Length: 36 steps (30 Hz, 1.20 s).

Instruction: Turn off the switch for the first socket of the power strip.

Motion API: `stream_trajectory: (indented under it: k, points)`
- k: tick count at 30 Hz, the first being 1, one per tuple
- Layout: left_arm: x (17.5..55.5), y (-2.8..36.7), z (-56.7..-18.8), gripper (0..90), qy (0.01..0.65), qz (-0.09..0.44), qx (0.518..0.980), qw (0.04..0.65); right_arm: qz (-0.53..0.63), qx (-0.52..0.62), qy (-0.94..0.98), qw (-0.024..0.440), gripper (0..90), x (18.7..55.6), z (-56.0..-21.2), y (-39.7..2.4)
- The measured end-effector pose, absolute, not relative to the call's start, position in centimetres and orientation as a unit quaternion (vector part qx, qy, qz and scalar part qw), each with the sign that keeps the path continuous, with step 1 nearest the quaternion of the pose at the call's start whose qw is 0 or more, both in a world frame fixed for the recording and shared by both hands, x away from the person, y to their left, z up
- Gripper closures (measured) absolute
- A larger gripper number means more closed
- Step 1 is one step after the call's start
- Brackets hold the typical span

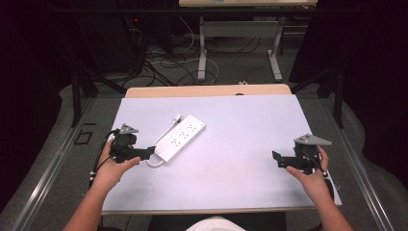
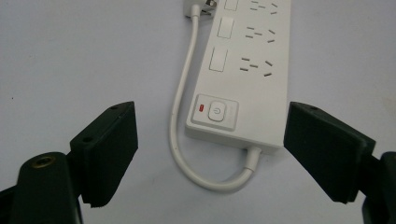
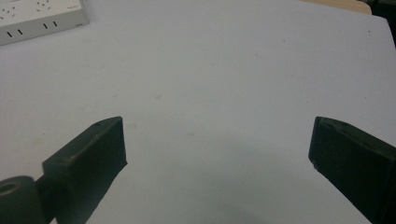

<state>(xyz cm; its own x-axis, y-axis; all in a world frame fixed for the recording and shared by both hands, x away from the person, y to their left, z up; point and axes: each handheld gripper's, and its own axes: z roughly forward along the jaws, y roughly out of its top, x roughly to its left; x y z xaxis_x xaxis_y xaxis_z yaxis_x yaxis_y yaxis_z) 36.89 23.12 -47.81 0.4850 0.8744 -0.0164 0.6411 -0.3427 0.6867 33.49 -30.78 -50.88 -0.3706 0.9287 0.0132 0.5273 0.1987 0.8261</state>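
Pale lilac tabletop (image 1: 231, 144) with a wooden far edge, set in a dark room; beyond it, grey floor with tangled cables (image 1: 159, 60) and the metal legs of another desk (image 1: 238, 45).

White rectangular plastic power strip (image 1: 180, 137) lying flat and slanted on the left half of the tabletop. Seen from above as a small block with three rows of sockets; seen far closer in the left tool's view (image 2: 250, 70), with a lit red indicator (image 2: 201, 109) beside a square power button (image 2: 218, 112) at the near end, plus two blank rectangular panels farther along. White cord (image 2: 187, 135) leaving the strip's near end face, looping round and running up along its side to a white plug (image 1: 177, 117) at the top edge of that view. Corner of the strip (image 3: 39, 18) at the top left of the right tool's view, bare tabletop ahead.

Left tool (image 1: 147, 152) just beside the strip's near end, pointing right toward it, jaws spread wide with the strip's end between them but untouched. Left hand (image 1: 109, 171) wrapped round the body from behind, forearm coming up from the bottom edge.

Right tool (image 1: 277, 159) well apart from the strip, near the right edge, pointing left, jaws wide apart over bare surface. Right hand (image 1: 315, 175) gripping from the right, grey three-cornered plate (image 1: 312, 140) on top.
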Motion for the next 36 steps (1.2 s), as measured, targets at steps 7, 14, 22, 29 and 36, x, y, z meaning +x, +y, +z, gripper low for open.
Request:
stream_trajectory:
  k: [7,14,22,29,36]
  points:
    - [37.4,23.2,-47.7,18.0,0.487,0.175,0.792,0.324,0.386,0.502,0.73,0.256,6.2,33.5,-50.9,-30.8]
    - [38.3,22.8,-47.9,19.7,0.495,0.166,0.788,0.326,0.383,0.496,0.736,0.256,6.6,33.5,-51.1,-30.6]
    - [39.4,21.9,-47.6,22.1,0.489,0.171,0.797,0.31,0.383,0.495,0.737,0.255,6.7,33.6,-51.2,-30.5]
    - [40.1,21.0,-47.0,23.9,0.49,0.175,0.797,0.308,0.383,0.495,0.737,0.256,6.7,33.6,-51.3,-30.5]
    - [40.7,20.1,-46.2,26.3,0.485,0.176,0.8,0.307,0.382,0.493,0.74,0.252,6.9,33.6,-51.3,-30.5]
